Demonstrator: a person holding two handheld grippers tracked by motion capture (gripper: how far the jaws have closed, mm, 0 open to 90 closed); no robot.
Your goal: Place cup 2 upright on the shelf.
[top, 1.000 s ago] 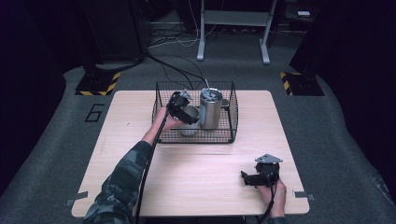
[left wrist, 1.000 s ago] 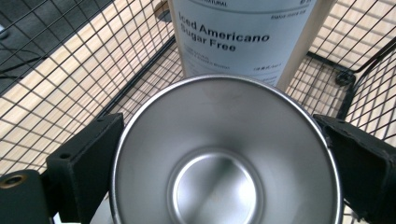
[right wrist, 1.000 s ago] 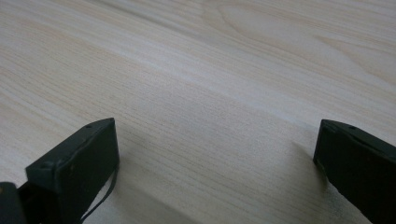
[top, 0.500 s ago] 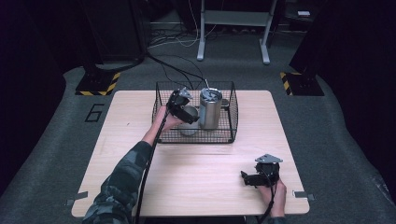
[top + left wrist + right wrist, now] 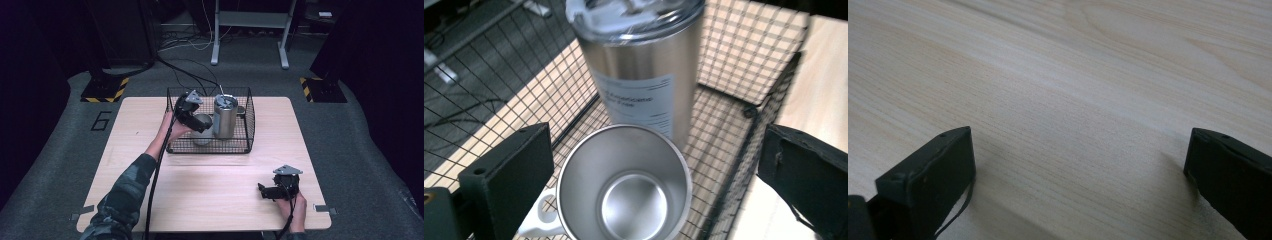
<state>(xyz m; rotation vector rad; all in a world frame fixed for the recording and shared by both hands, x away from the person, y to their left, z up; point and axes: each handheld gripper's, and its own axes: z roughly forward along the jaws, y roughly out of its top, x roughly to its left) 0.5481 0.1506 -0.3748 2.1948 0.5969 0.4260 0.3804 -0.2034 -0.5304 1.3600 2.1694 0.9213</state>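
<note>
Your left tongs (image 5: 644, 165) hung released over the steel mug (image 5: 624, 185), which stood in the wire basket (image 5: 247, 120) near the tabletop's (image 5: 150, 200) far edge, touching the tall tumbler (image 5: 644, 75). Your right tongs (image 5: 1078, 165) rested released by the near right corner.

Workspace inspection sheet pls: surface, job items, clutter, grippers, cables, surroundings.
Surface: light wooden table, bare apart from the basket.
Job's things: black wire basket at the far middle; inside, an open steel mug with a white handle, standing beside a tall lidded steel tumbler bearing a label.
Clutter: nothing seen.
Grippers: left gripper open above the mug, fingers either side; right gripper open, low over bare table at the near right.
Cables: one trails from each gripper; more lie on the floor behind.
Surroundings: grey floor, a "6" marking, hazard-striped bases, metal stand legs.
</note>
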